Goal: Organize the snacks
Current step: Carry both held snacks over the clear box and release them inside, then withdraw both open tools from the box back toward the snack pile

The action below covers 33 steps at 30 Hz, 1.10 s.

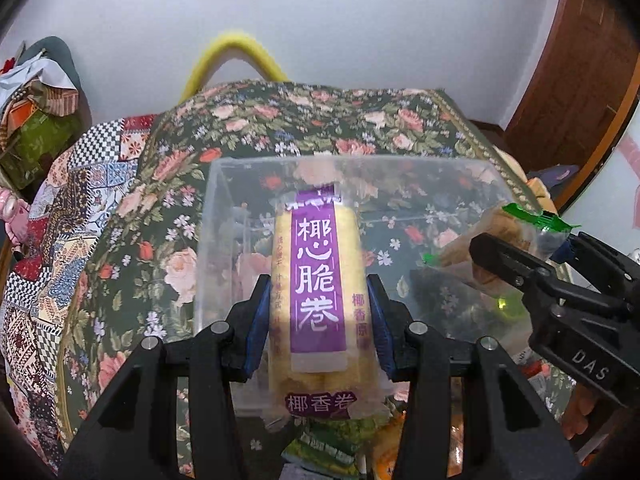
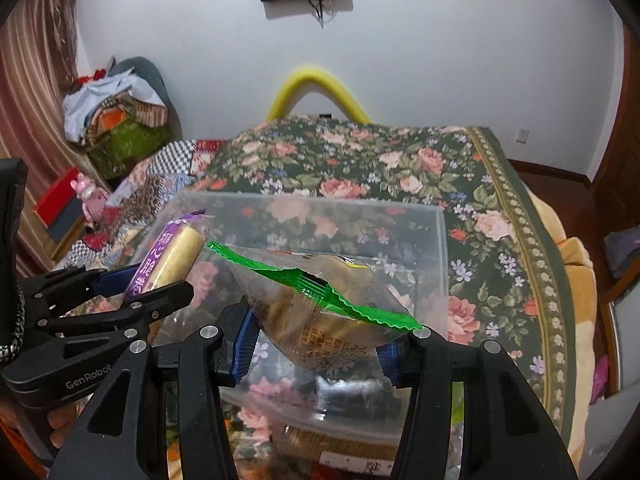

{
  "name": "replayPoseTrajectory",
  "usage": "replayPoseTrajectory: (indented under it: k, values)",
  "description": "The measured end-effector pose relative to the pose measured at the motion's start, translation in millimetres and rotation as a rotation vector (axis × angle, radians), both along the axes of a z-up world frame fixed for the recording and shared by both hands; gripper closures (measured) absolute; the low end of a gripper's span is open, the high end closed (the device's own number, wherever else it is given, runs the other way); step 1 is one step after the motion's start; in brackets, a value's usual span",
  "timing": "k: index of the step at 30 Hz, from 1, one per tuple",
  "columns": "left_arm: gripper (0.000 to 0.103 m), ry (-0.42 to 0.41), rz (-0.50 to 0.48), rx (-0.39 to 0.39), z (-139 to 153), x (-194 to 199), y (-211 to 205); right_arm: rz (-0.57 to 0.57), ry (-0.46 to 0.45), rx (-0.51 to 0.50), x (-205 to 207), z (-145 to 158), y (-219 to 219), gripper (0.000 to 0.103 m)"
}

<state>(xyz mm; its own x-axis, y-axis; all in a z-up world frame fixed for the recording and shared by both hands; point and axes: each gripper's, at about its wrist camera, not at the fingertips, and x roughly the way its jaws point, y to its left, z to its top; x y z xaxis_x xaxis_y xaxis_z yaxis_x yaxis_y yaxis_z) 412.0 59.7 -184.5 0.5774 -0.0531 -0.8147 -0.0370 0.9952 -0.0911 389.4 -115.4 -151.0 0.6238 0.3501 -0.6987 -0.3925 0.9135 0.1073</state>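
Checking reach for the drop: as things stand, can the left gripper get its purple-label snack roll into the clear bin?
Probably yes. The left gripper holds the purple-label roll right at the clear bin, whose top is open. The right gripper, holding a green-edged packet, crowds one side.

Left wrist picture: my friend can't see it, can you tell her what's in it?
The left gripper squeezes a long yellow snack pack with a purple label, held over a clear plastic box on a flowery cloth. At the right, the right gripper holds a clear snack bag with a green edge.
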Motion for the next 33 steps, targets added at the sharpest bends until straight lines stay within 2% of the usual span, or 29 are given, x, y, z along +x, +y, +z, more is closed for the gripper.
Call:
replayPoseTrajectory:
  k: [9, 18, 21, 25, 27, 33]
  values:
    - [0.058, 0.065, 0.011, -0.008, -19.7, 13.5, 1.8, 0.001, 0.06, -0.036, 13.6, -17.9, 2.6, 0.056]
    - [0.055, 0.031, -0.001, 0.022, -5.7, -0.6, 2.5, 0.002, 0.084, -0.037, 7.0, -16.1, 0.6, 0.052]
    - [0.05, 0.001, -0.006, 0.035, 5.7, -13.3, 1.7, 0.001, 0.085, -0.037, 0.2, -13.1, -1.3, 0.046]
    - [0.044, -0.034, -0.014, 0.042, 22.0, -30.9, 1.2, -0.009, 0.061, -0.039, -12.8, -3.5, -4.4, 0.028]
    - [0.042, -0.056, -0.014, 0.041, 31.3, -41.9, 1.7, -0.016, 0.044, -0.045, -20.6, 2.4, -5.8, 0.023]
    - [0.039, -0.113, -0.021, 0.046, 59.2, -76.4, 1.7, -0.02, 0.013, -0.029, -45.3, 22.4, -10.4, 0.02]
